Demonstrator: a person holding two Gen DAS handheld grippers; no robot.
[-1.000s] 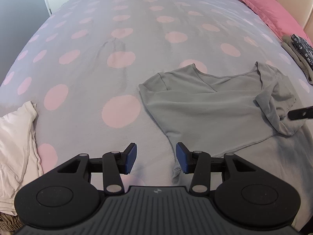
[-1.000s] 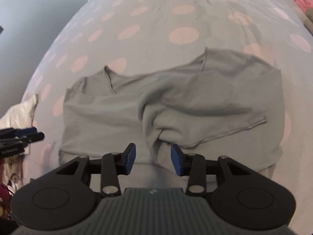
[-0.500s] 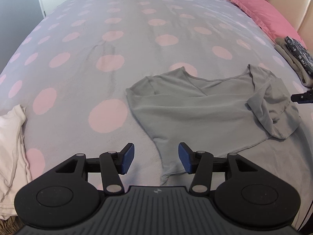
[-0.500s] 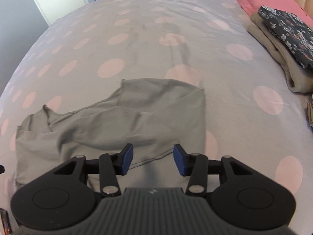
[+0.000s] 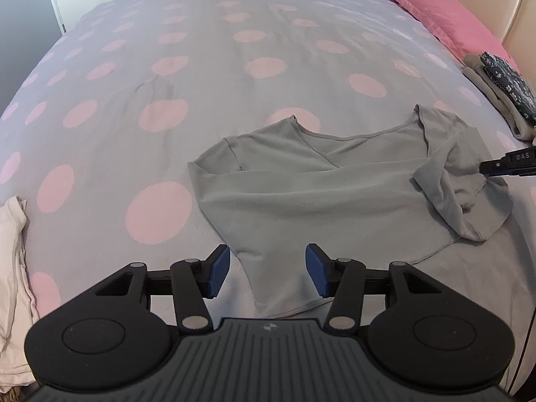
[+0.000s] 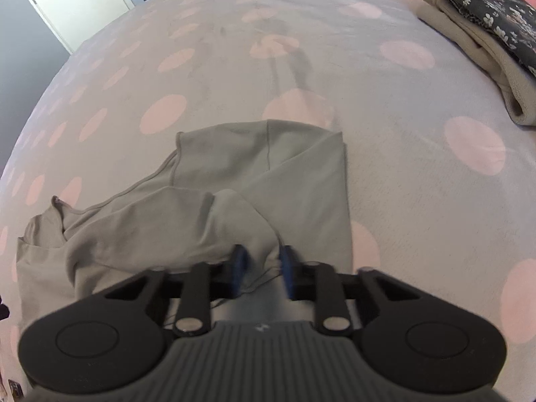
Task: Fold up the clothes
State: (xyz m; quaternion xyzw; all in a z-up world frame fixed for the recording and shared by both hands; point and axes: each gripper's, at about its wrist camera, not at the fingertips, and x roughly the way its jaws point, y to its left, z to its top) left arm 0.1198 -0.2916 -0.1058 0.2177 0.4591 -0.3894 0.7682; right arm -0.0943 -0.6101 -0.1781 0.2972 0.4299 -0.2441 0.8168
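Only "DAS" reads on the right gripper (image 5: 485,169), closing on grey top (image 5: 301,194).

Black tongs (image 5: 268,273), blue ribbed pads (image 5: 219,273), silver screws

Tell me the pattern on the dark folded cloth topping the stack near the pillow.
Small white flowers on the dark folded cloth, clearest in the right wrist view.

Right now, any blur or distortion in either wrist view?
Right wrist view: the right tool is motion-smeared as its jaws close on a bunched fold of the grey top; the bedspread stays fairly crisp. Left wrist view: sharp, left tool open and crisp. Both views: fisheye bulges the bedspread, corners go dark.
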